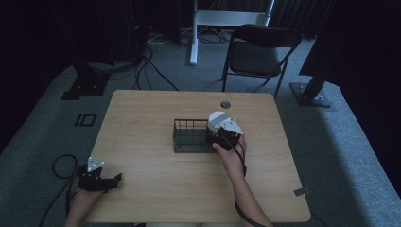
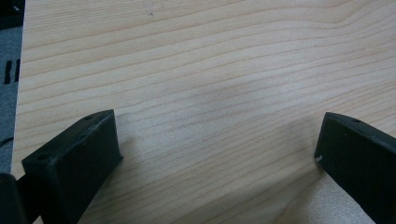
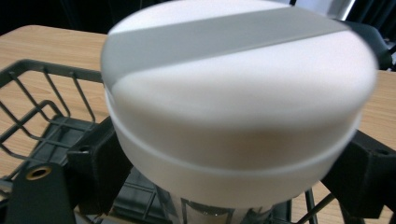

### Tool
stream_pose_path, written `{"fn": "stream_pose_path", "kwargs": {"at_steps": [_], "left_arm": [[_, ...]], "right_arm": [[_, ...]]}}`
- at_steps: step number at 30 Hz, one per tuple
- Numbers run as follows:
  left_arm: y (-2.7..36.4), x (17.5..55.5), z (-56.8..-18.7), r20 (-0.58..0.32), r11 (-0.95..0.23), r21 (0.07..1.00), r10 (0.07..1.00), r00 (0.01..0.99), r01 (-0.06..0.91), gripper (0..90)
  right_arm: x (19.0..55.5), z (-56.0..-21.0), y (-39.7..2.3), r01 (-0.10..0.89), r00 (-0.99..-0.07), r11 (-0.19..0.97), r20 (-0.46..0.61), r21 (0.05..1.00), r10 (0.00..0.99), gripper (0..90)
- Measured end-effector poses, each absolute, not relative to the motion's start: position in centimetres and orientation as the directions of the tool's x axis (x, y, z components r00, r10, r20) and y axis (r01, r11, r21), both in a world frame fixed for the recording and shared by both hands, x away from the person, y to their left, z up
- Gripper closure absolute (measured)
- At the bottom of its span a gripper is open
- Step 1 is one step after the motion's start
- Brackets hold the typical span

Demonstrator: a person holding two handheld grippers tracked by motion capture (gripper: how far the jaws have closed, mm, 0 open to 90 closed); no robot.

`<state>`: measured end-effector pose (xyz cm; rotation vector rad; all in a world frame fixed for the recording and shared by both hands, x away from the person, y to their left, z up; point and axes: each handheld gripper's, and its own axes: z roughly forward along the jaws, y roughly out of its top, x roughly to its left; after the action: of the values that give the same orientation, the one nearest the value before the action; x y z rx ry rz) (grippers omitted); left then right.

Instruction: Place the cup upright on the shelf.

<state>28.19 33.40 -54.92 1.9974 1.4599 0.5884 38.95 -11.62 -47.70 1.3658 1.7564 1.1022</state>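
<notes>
Between the right tongs point(image 3: 229, 158), a single white jar point(image 3: 238, 107) with a grey band across its round lid sat pinched, one black jaw pressed to each side of it just under the lid. Below and behind those tongs lay one black wire basket point(image 1: 189, 137), and in the right gripper view its rails and floor showed beneath the jar, which was held over the basket's near end; whether the jar's base touched the basket floor could not be told. On the high view the right hand point(image 1: 230, 153) reached forward over the tabletop point(image 1: 151, 179), forearm stretched from the near edge and angled slightly leftward, its grip wrapped round the tongs' body at the basket's right end. Well apart from that, at the near left corner, the left tongs point(image 2: 219, 154) stood spread wide with bare wood between the two jaws, holding nothing, close above the tabletop. Its hand point(image 1: 85, 196) rested low at the tabletop's edge.
</notes>
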Motion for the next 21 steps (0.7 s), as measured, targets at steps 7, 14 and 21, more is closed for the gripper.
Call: {"fn": "stream_pose_path", "kwargs": {"at_steps": [7, 14, 21], "left_arm": [[33.4, 28.2, -54.9, 0.008, -0.224, 0.685, 0.954, 0.3, 0.693, 0.1], [33.4, 28.2, -54.9, 0.008, -0.224, 0.685, 0.954, 0.3, 0.693, 0.1], [33.4, 28.2, -54.9, 0.008, -0.224, 0.685, 0.954, 0.3, 0.693, 0.1]], "right_arm": [[38.3, -47.5, -12.1, 0.421, -0.278, 0.124, -0.002, 0.899, 0.961, 12.0], [37.8, -47.3, -12.5, 0.42, -0.3, 0.129, 0.004, 0.899, 0.954, 12.0], [37.0, -47.3, -13.2, 0.418, -0.308, 0.138, -0.002, 0.898, 0.951, 12.0]]}}
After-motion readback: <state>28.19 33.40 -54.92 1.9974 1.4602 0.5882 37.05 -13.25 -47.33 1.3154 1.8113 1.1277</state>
